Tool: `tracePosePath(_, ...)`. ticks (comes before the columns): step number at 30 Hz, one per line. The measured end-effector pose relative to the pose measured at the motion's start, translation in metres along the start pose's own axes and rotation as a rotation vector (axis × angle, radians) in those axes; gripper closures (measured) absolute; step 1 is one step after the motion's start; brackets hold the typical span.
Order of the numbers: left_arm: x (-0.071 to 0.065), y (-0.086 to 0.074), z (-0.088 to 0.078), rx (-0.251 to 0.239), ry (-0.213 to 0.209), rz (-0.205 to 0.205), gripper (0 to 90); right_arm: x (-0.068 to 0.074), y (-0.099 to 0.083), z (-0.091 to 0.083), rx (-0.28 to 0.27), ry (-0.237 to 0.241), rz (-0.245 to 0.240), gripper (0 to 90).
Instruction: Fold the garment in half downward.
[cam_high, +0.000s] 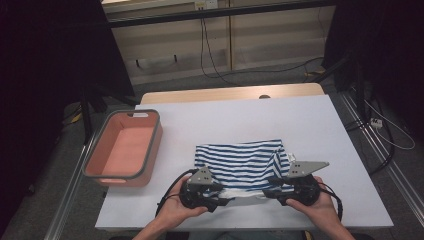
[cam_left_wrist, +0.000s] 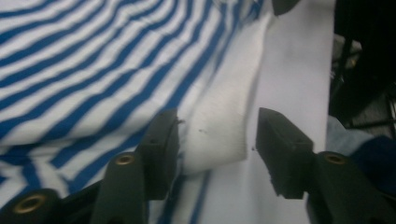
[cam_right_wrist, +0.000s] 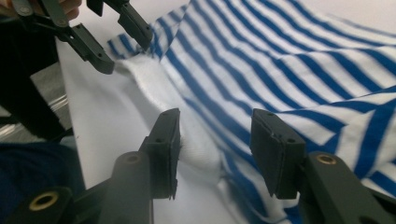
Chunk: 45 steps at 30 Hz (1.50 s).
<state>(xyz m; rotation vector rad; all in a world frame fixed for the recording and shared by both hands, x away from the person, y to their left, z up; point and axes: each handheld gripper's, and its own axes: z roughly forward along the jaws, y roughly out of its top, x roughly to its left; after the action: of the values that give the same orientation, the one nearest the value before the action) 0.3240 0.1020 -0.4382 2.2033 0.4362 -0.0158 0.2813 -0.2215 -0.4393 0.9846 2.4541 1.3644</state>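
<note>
A blue-and-white striped garment (cam_high: 240, 159) lies flat on the white table (cam_high: 250, 112), near its front edge. Its white hem (cam_left_wrist: 219, 126) runs along the near side. My left gripper (cam_high: 221, 198) sits at the hem's left part, open, with the white hem (cam_left_wrist: 219, 126) lying loose between its jaws (cam_left_wrist: 217, 140). My right gripper (cam_high: 267, 193) sits at the hem's right part, also open (cam_right_wrist: 215, 140), with a raised fold of the hem (cam_right_wrist: 198, 149) between its jaws. In the right gripper view the left gripper (cam_right_wrist: 112, 42) shows open farther along the hem.
A pink bin with a grey rim (cam_high: 92, 159) stands on the table's left side, nothing in it. The table's front edge is just under my hands. Cables trail on the floor beyond the far edge (cam_high: 215, 65).
</note>
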Motion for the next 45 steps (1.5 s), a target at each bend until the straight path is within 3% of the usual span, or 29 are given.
tracePosePath(6, 0.016, -0.001, -0.011, -0.037, 0.066, -0.042, 36.7, -0.012, 0.0, -0.006, -0.026, -0.059, 0.035, 51.9)
tracePosePath(12, 0.033, -0.003, -0.017, -0.062, 0.16, -0.071, 35.0, -0.029, 0.003, -0.011, -0.047, -0.138, 0.066, 51.8)
tracePosePath(17, 0.044, -0.007, -0.016, -0.052, 0.197, -0.096, 31.1, -0.043, 0.005, -0.007, -0.025, -0.182, 0.08, 50.8)
tracePosePath(23, 0.054, -0.014, -0.021, -0.064, 0.26, -0.137, 22.6, -0.043, 0.007, 0.001, -0.011, -0.207, 0.071, 48.3)
tracePosePath(28, 0.06, -0.015, -0.023, -0.084, 0.278, -0.157, 22.4, -0.054, 0.018, 0.006, -0.021, -0.272, 0.079, 48.4)
tracePosePath(33, 0.061, -0.015, -0.02, -0.073, 0.275, -0.149, 22.4, -0.067, 0.026, 0.017, -0.003, -0.286, 0.104, 54.6)
tracePosePath(36, 0.062, -0.016, -0.019, -0.071, 0.276, -0.154, 22.4, -0.072, 0.022, 0.024, 0.017, -0.292, 0.128, 66.8)
tracePosePath(38, 0.063, -0.016, -0.019, -0.067, 0.278, -0.157, 22.4, -0.073, 0.019, 0.024, 0.024, -0.304, 0.126, 80.7)
tracePosePath(45, 0.061, -0.016, -0.022, -0.074, 0.296, -0.149, 22.3, -0.071, 0.012, 0.013, 0.023, -0.342, 0.126, 84.8)
